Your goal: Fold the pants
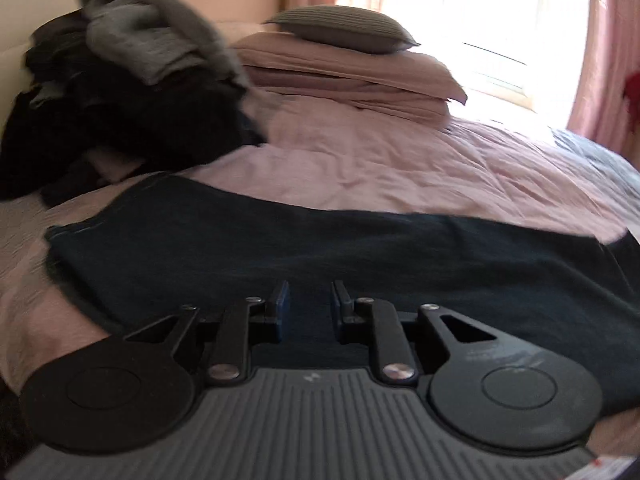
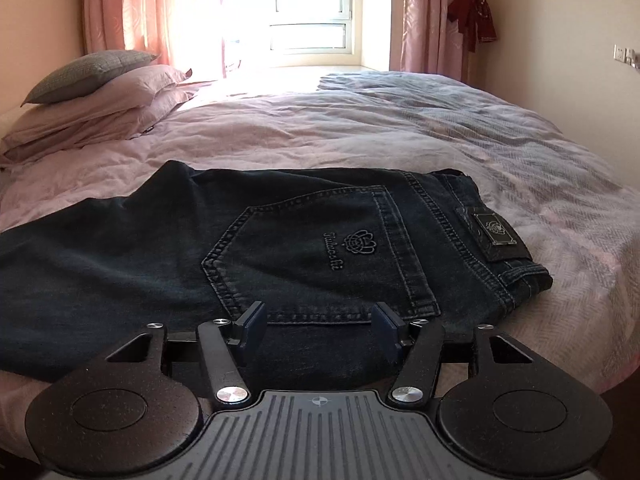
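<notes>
Dark blue jeans (image 2: 304,240) lie flat across the near side of the pink bed, back pocket up, waistband and label at the right. In the left wrist view the leg part of the jeans (image 1: 280,248) stretches left to right, with the hems at the left. My left gripper (image 1: 310,300) hovers over the legs near their front edge, open by a narrow gap with nothing between the blue pads. Over the seat, just below the pocket, my right gripper (image 2: 320,318) stands wide open and empty.
A heap of dark and grey clothes (image 1: 120,92) sits at the back left of the bed. Stacked pink pillows with a grey cushion (image 2: 92,100) lie at the headboard side. A grey blanket (image 2: 460,120) covers the far right; a window and pink curtains (image 2: 132,4) stand behind.
</notes>
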